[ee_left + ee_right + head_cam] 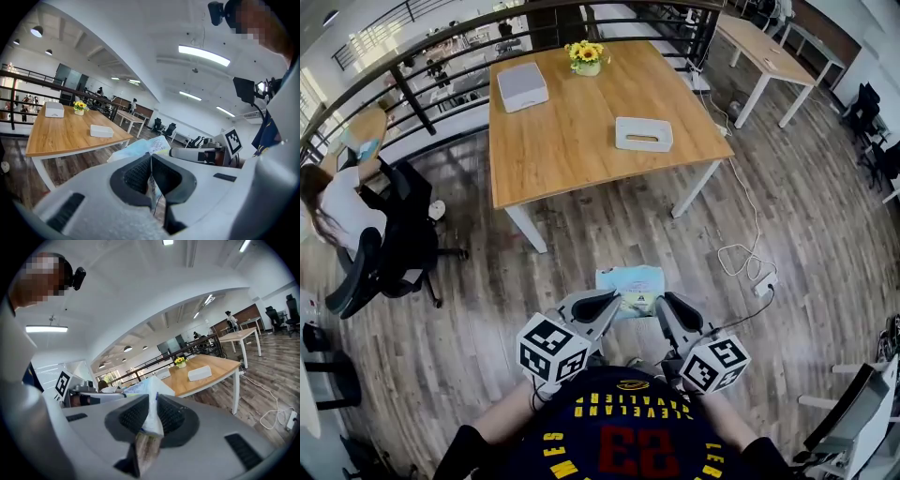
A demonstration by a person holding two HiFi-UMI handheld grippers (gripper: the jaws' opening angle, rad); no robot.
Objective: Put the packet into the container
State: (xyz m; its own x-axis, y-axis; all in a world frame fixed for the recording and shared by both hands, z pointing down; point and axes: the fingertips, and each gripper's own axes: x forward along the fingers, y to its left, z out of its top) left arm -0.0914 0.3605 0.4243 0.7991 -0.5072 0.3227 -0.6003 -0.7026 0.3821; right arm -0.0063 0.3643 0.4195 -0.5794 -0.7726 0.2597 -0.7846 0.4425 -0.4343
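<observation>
Pale blue packet point(630, 286) up in the air over wood floor point(609, 234), well short of table point(572, 141), stretched btwn both grippers close to the person's chest. Left gripper point(151, 161) clamped tight on packet's left edge, thin film pinched flat btwn pads. Right gripper point(151, 412) closed on right edge, bunched fold of wrapper btwn pads, jaws slightly apart around it. Slotted white box point(644, 134) on table near right side, apart from packet. Plain white box point(522, 86) and yellow flowers point(586, 56) at table's far end. Seated person point(337, 211) far left.
</observation>
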